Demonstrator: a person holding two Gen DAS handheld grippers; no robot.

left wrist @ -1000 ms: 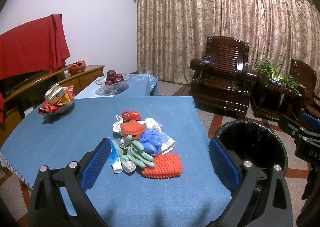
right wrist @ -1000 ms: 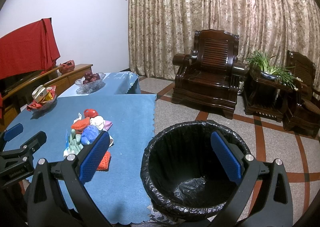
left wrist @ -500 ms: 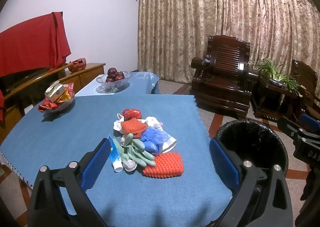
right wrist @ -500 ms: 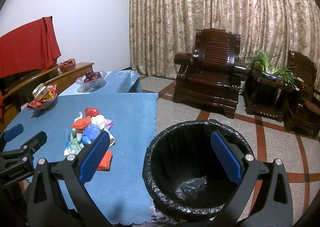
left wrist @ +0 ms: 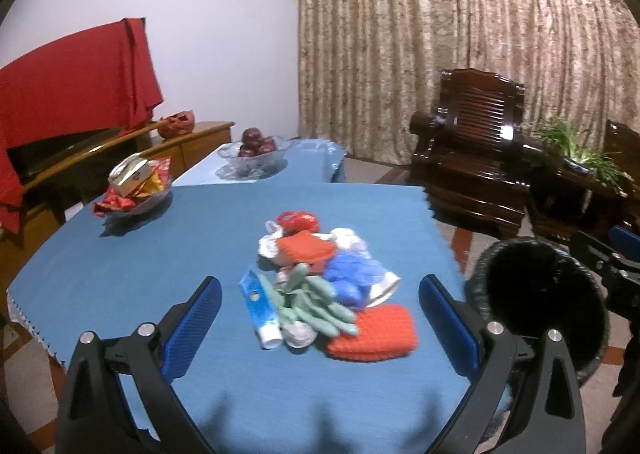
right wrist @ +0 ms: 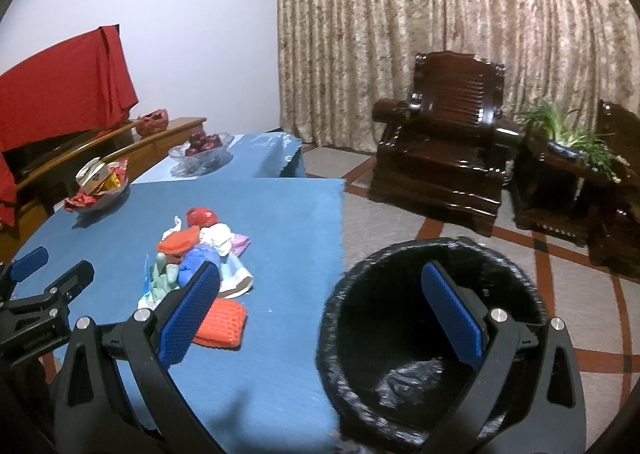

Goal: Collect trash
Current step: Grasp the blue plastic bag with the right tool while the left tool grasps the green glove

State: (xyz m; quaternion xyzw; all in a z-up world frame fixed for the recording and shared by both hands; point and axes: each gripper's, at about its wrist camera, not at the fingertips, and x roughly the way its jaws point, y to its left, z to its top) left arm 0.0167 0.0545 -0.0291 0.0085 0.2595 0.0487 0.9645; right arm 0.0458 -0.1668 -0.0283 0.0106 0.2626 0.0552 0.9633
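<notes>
At the far left of my desk a glass dish of red snack packets sits well apart from the clutter. I judge it is meant to stay, since it is set out neatly like the fruit bowl on the smaller table behind.

My left tongs hang above the near part of the desk, spread wide and holding nothing. They are aimed straight at the trash pile, which lies between the two blue pads from this camera, so I read this as lining up for a first pick.

The pile is heaped in the middle of the blue cloth, everything touching or overlapping. A blue-and-white tube lies on its left edge, with a pale green rubber glove sprawled beside it. An orange knitted pad sits nearest me at the front right, lying flat and mostly free of the rest; that looks the easiest start. A second orange pad, something blue and crumpled, white scraps and a red piece lie further back, too blurred to name.

To the right, off the desk edge, the black-lined bin stands on the floor, close enough for a short carry. My right tongs hover over its mouth, also wide apart and empty, I judge waiting there.
</notes>
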